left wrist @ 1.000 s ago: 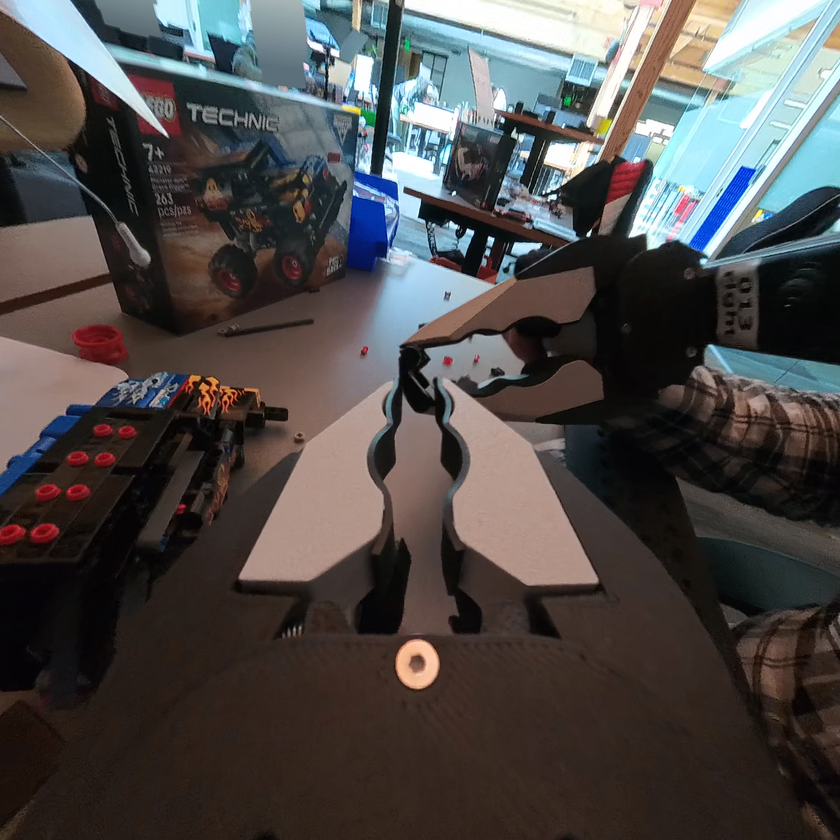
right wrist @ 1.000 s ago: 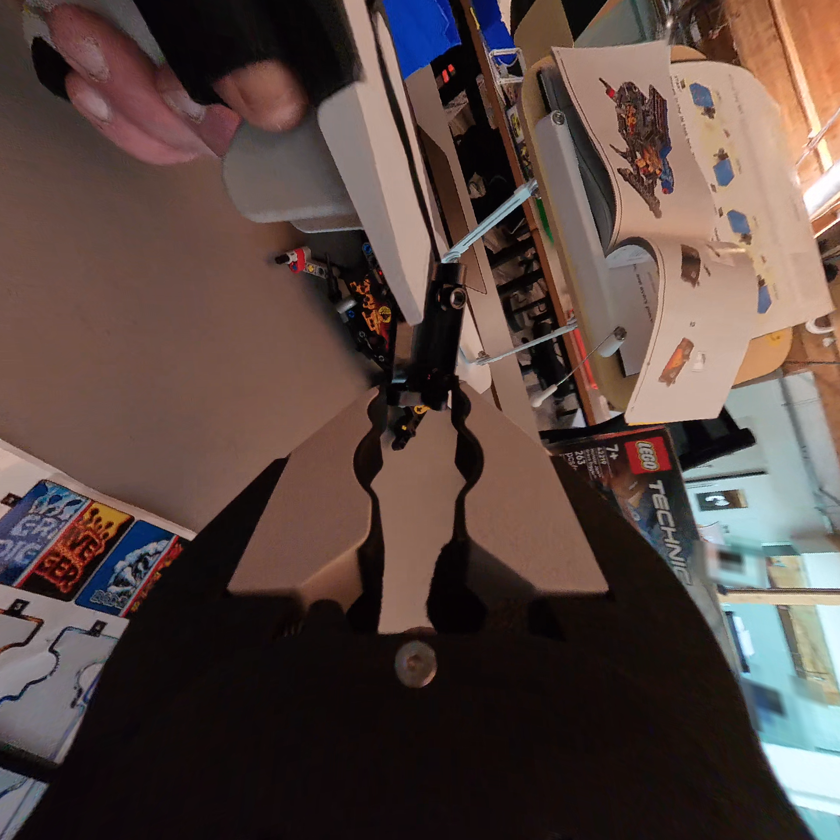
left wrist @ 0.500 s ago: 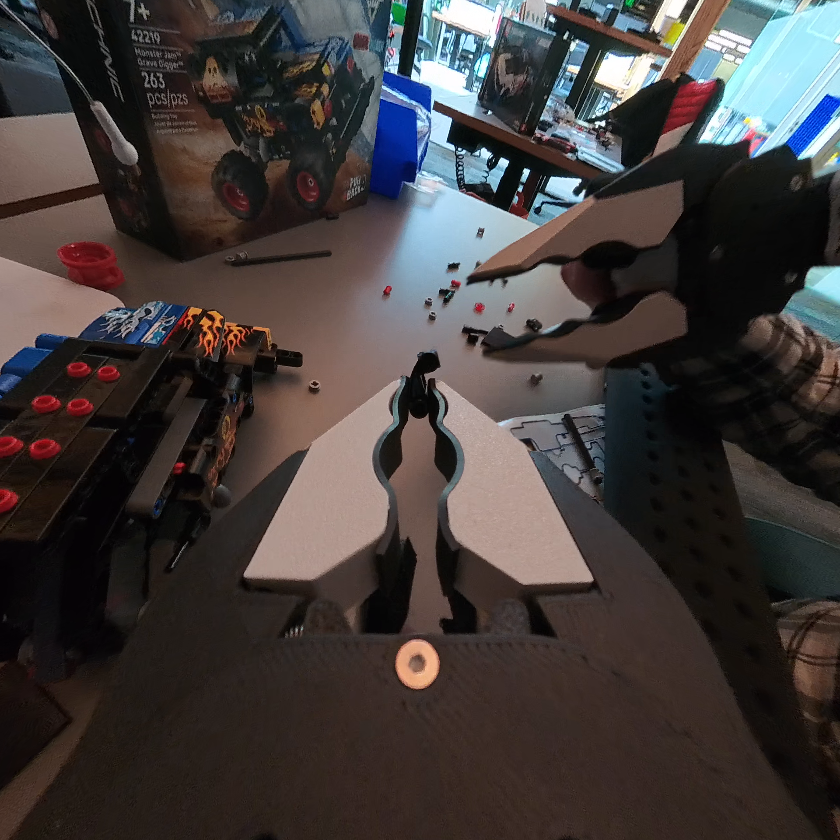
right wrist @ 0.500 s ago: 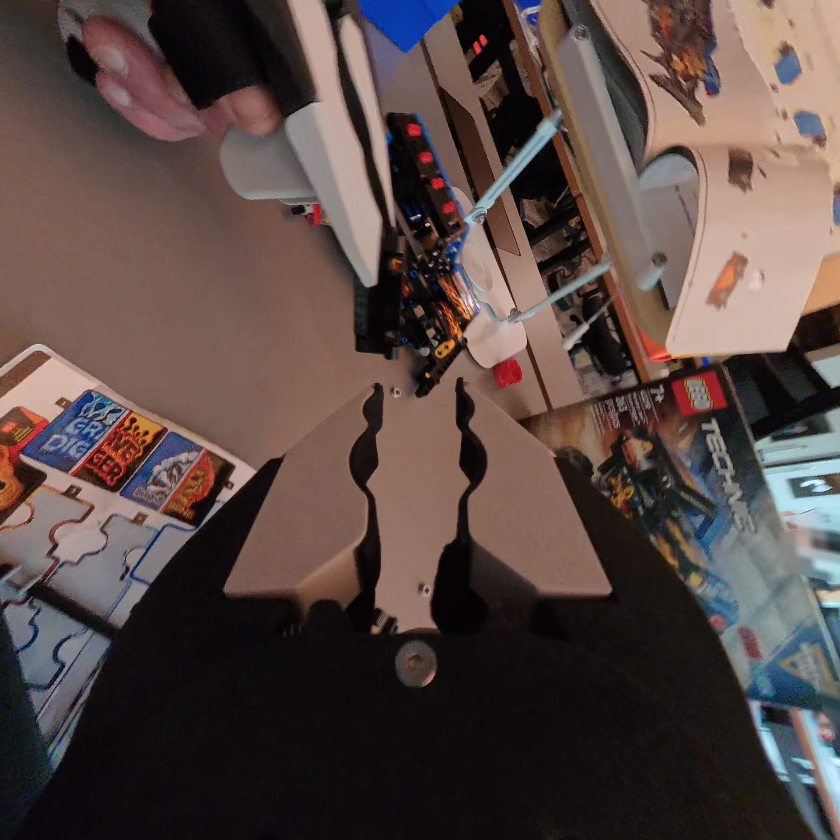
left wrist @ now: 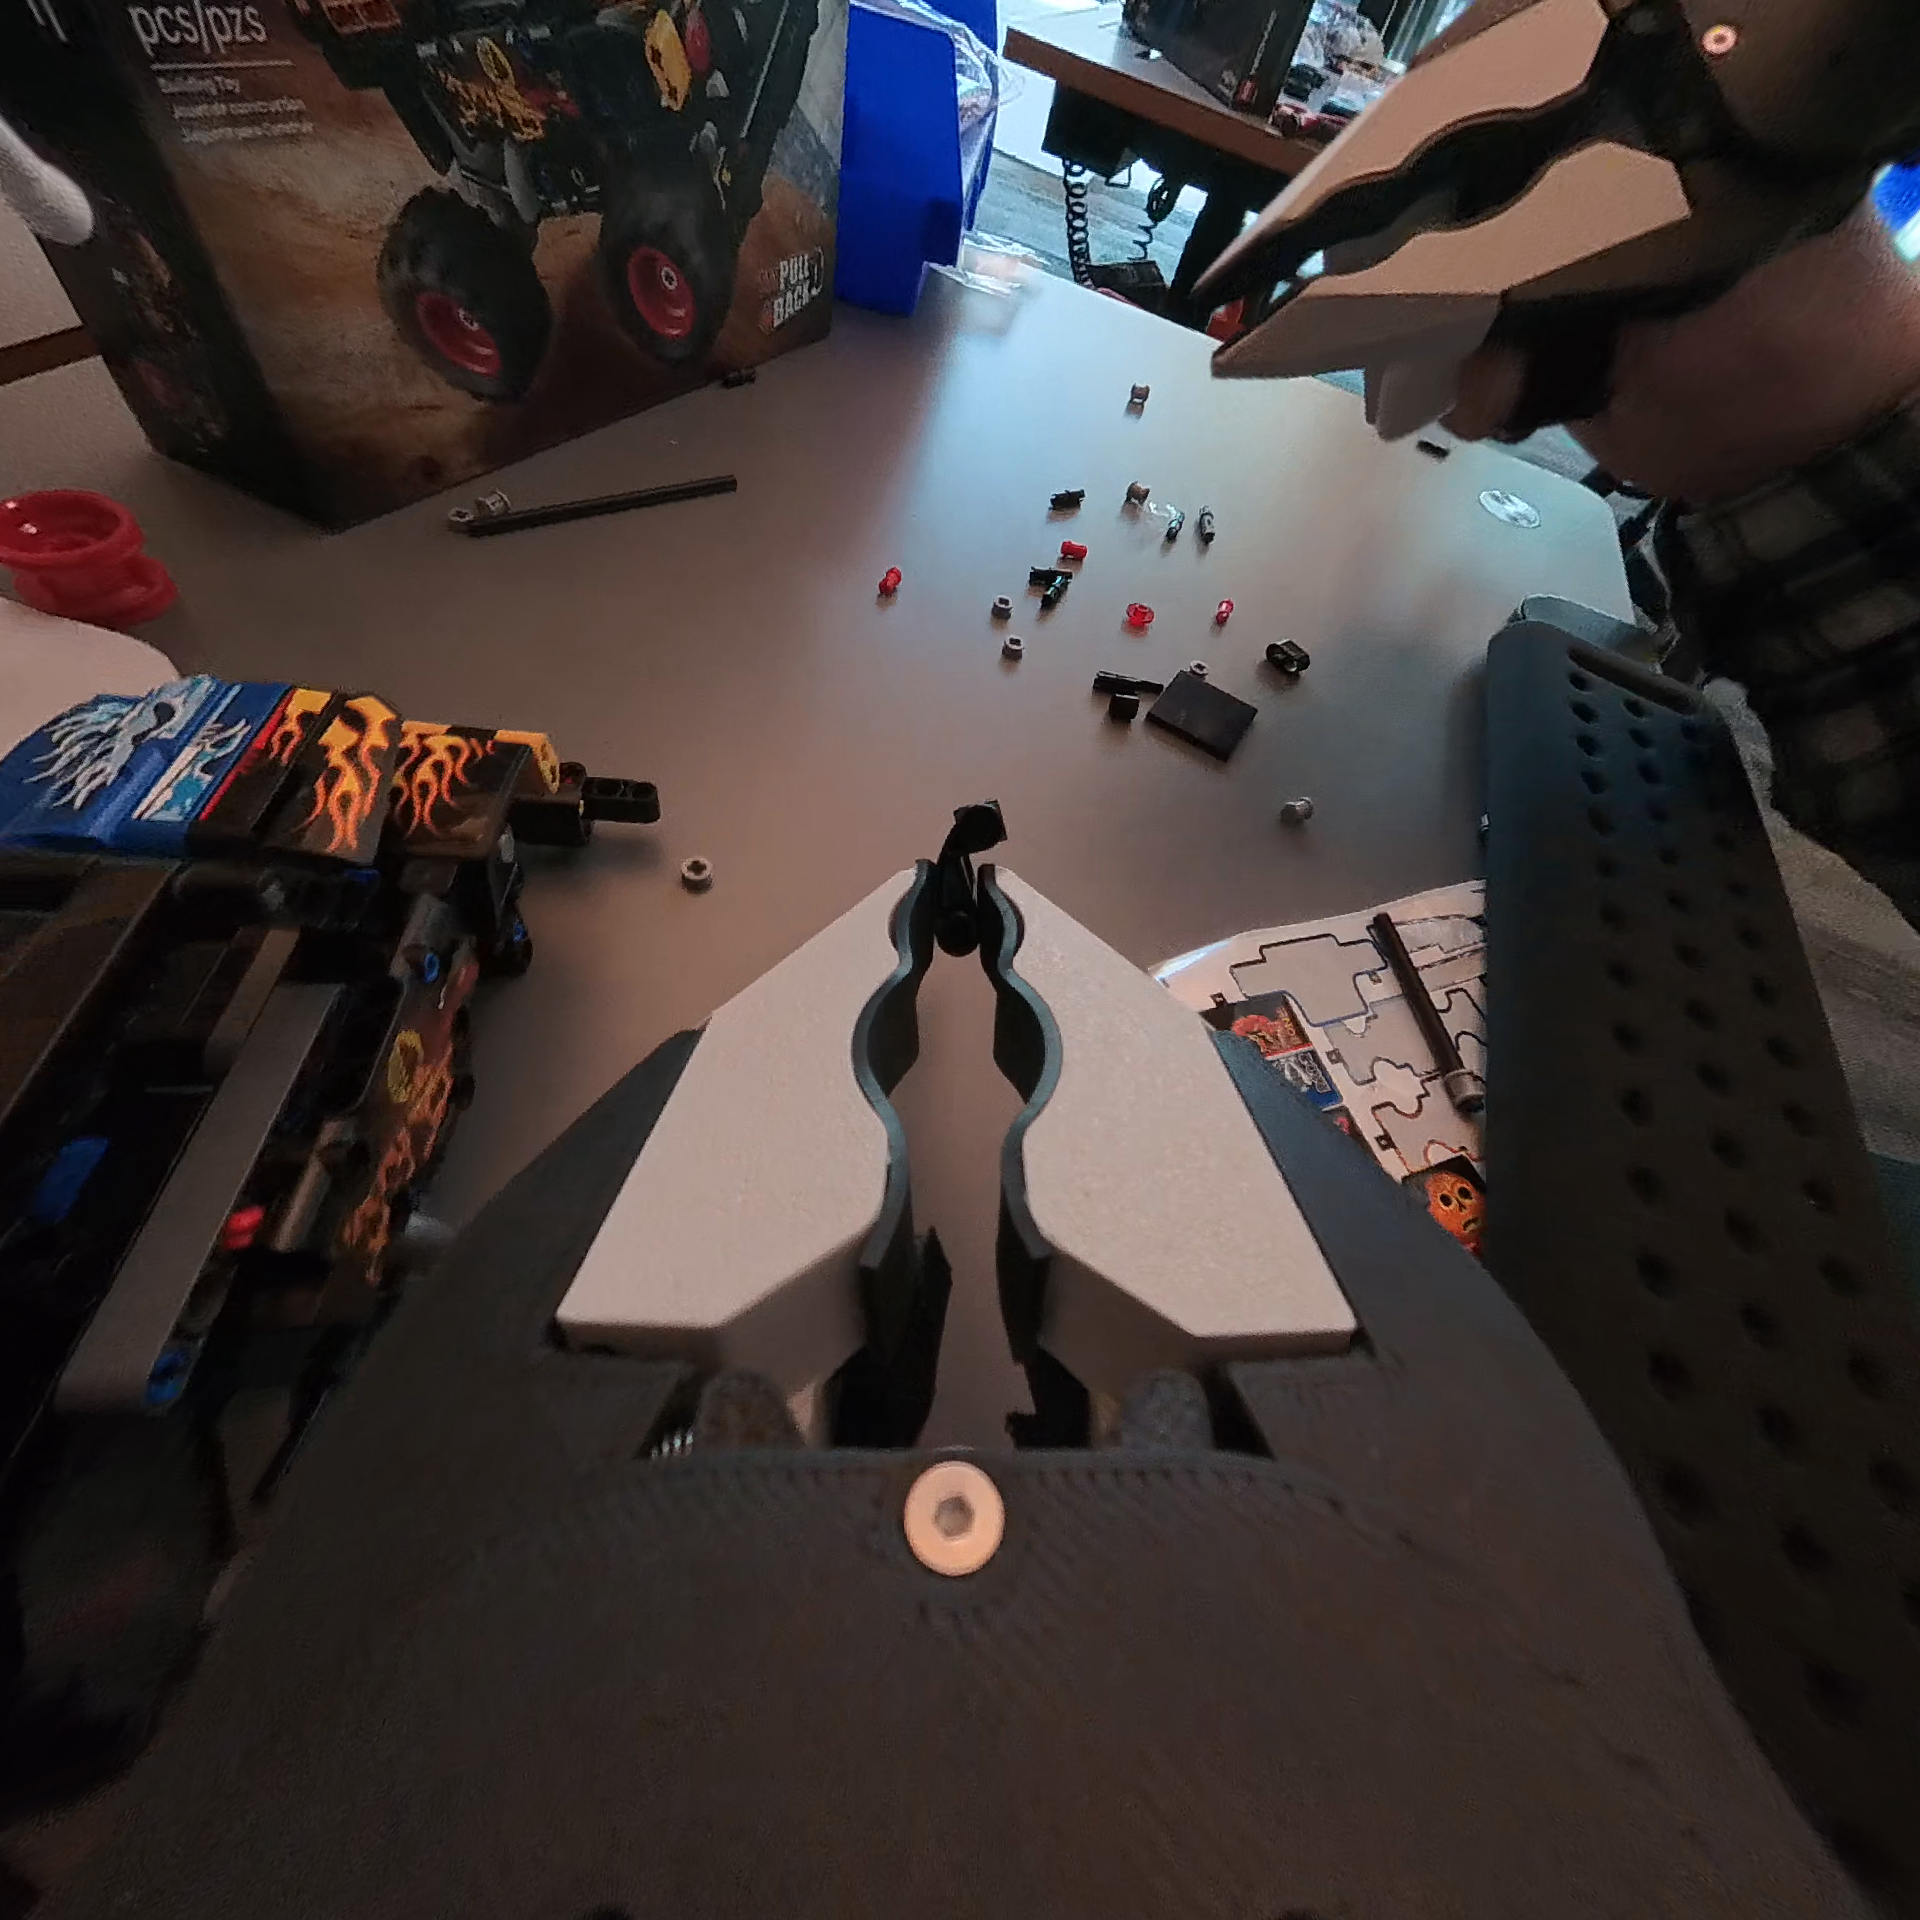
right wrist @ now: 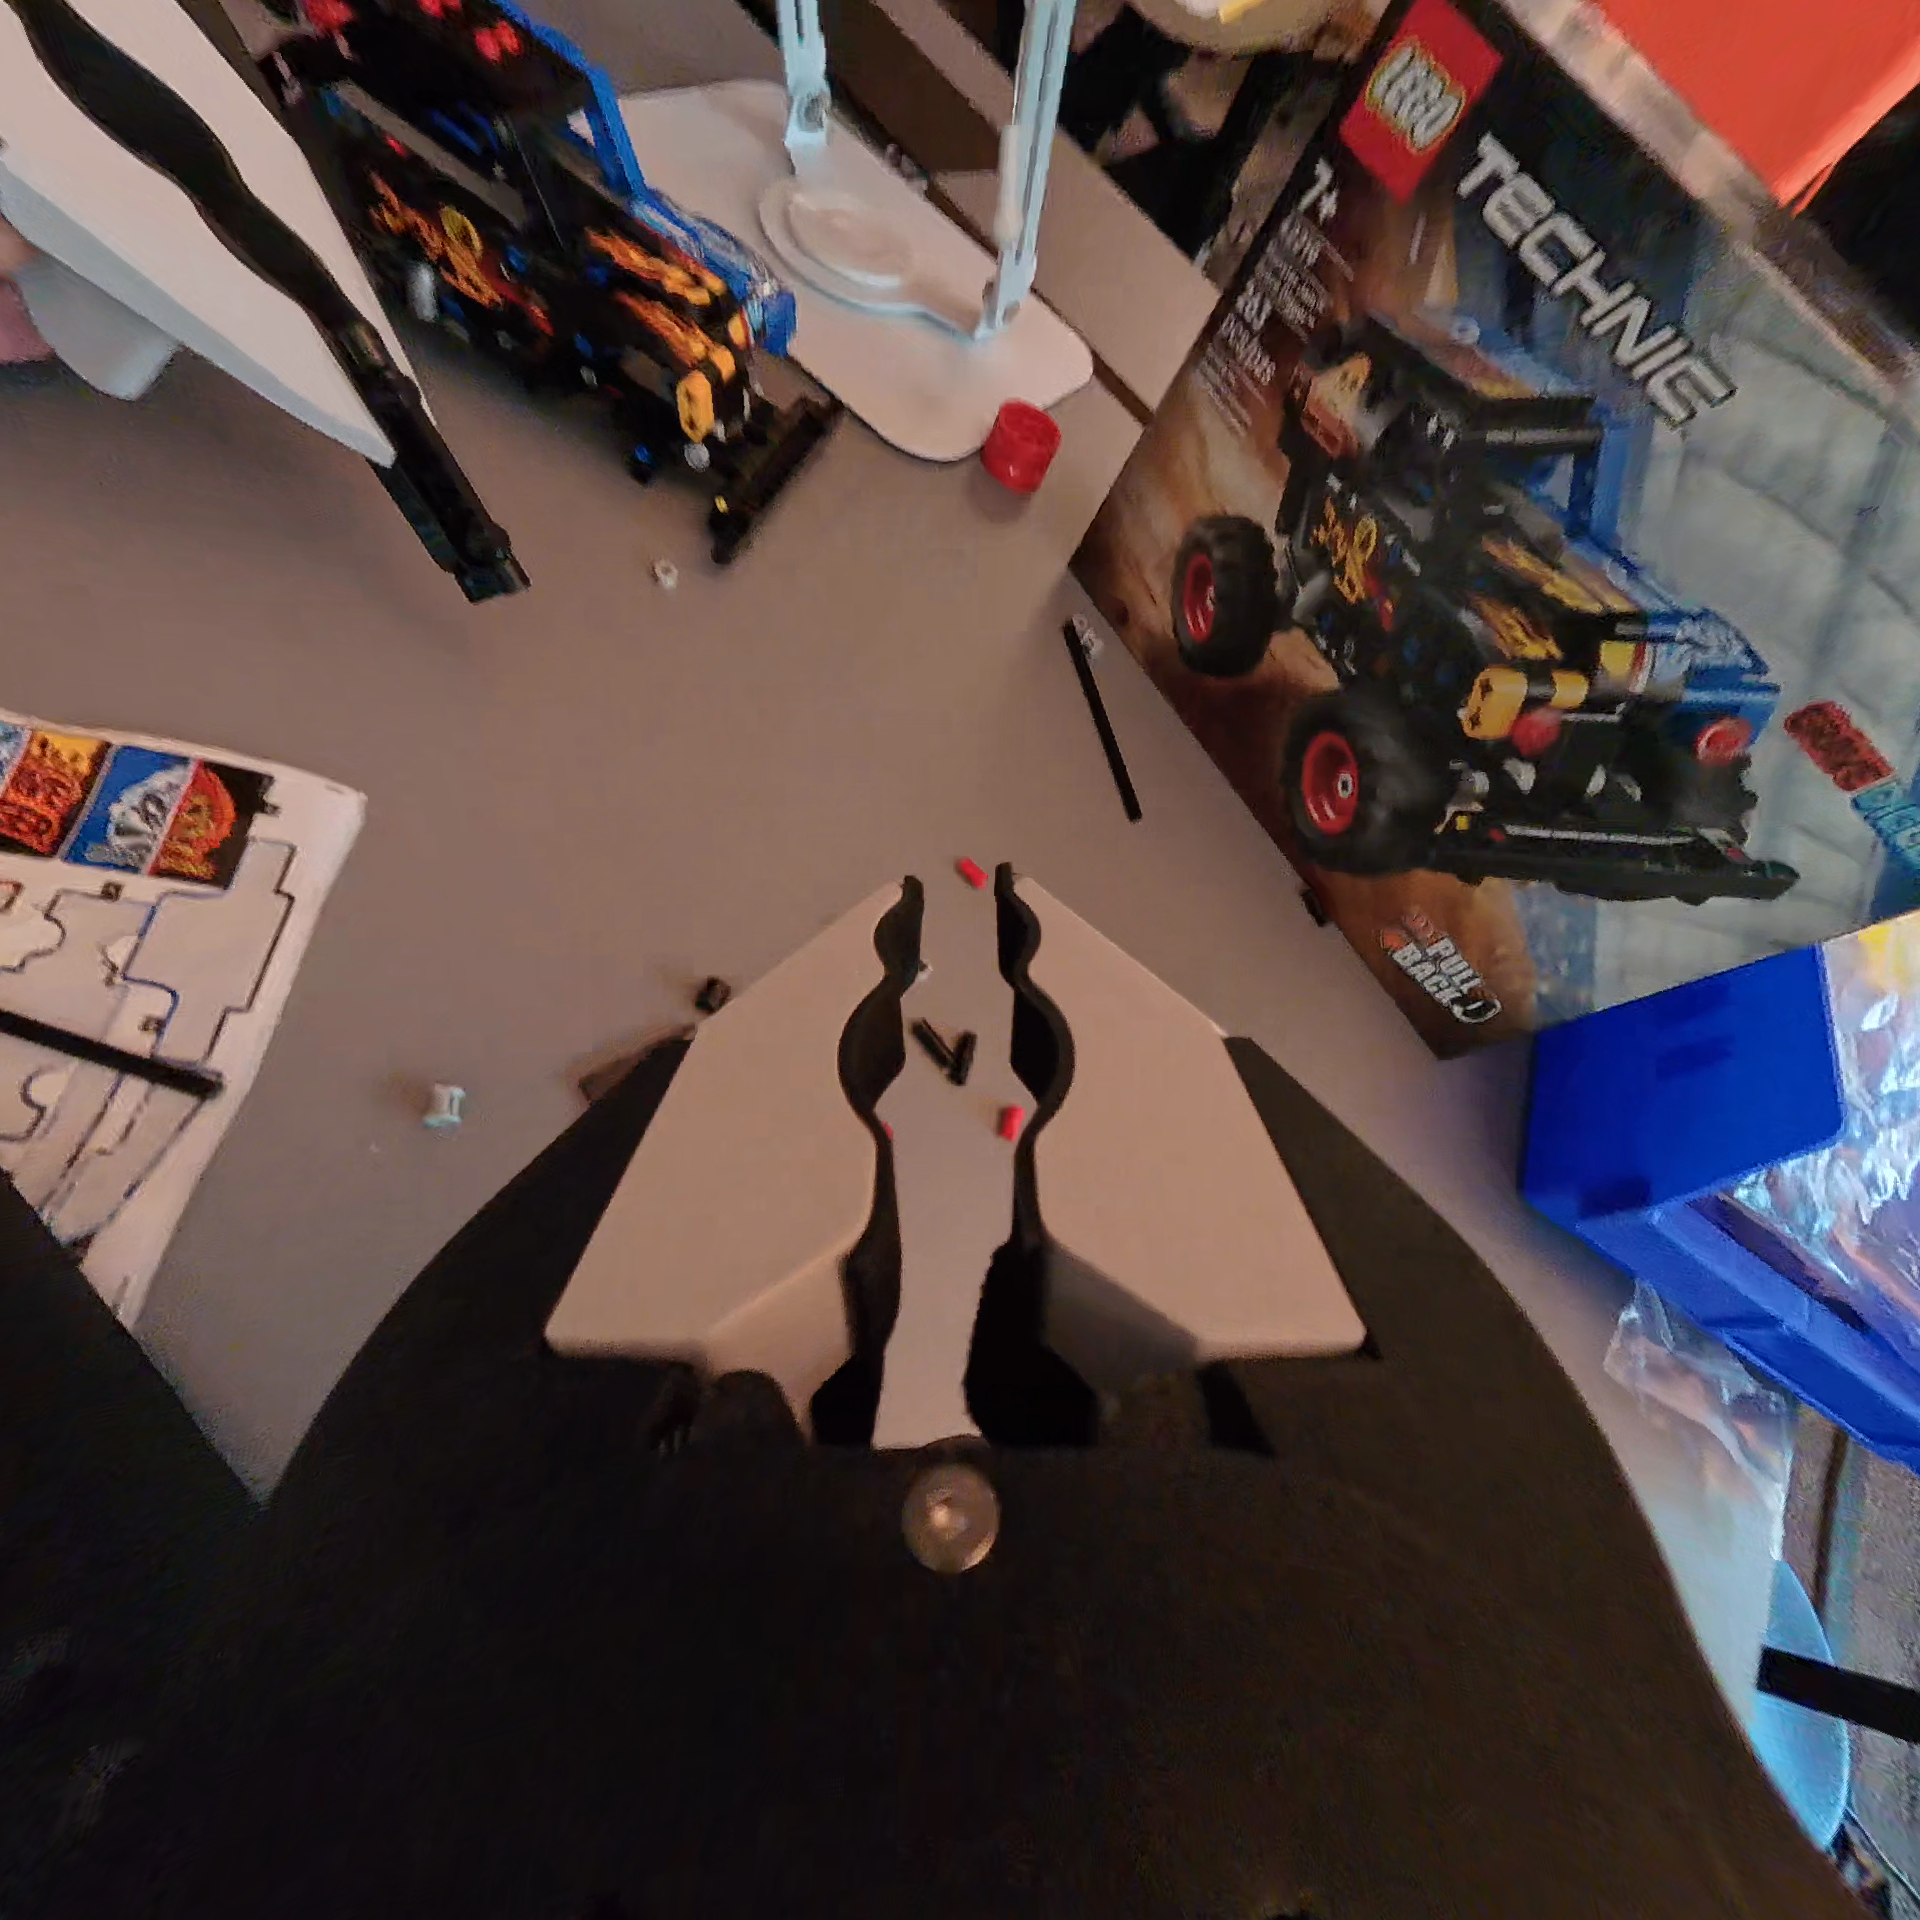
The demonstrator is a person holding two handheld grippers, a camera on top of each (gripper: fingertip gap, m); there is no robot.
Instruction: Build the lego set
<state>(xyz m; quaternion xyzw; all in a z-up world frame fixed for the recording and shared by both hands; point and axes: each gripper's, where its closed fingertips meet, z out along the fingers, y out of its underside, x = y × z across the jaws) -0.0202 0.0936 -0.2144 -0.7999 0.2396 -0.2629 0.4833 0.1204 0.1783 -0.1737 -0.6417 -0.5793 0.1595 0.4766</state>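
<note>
A: Left tongs (left wrist: 956,883) status?
B: Narrow, clamped on a small black lego piece (left wrist: 964,862). The piece is pinched at the tips and sticks out past them, held above the table (left wrist: 727,644).

A: Right tongs (right wrist: 956,883)?
B: Parted, a clear gap is seen between the tips, nothing gripped. In the left wrist view they are seen raised at upper right (left wrist: 1236,312), well apart from the left tongs, held by a hand (left wrist: 1538,353) with a plaid sleeve (left wrist: 1787,582) behind it.

A: Where is the build?
B: The partly built truck (left wrist: 260,935) is seen on the table to the left of the left tongs; black body, flame and blue stickers on top. In the right wrist view it is placed at upper left (right wrist: 561,260), next to a white stand base (right wrist: 914,343).

A: Loose parts?
B: Small red, black and grey pieces (left wrist: 1122,613) are scattered on the table ahead of the left tongs, a flat black tile (left wrist: 1200,712) among them. A grey bush (left wrist: 696,873) is seen near the truck's front. A long black axle (left wrist: 603,504) is laid just in front of the set box (left wrist: 436,208). Red rims (left wrist: 73,551) are seen at far left.

A: Anything else?
B: A sticker sheet (right wrist: 135,935) is laid on the table at the near edge, with a black rod across it. A blue bin (right wrist: 1704,1143) is placed beside the box.
</note>
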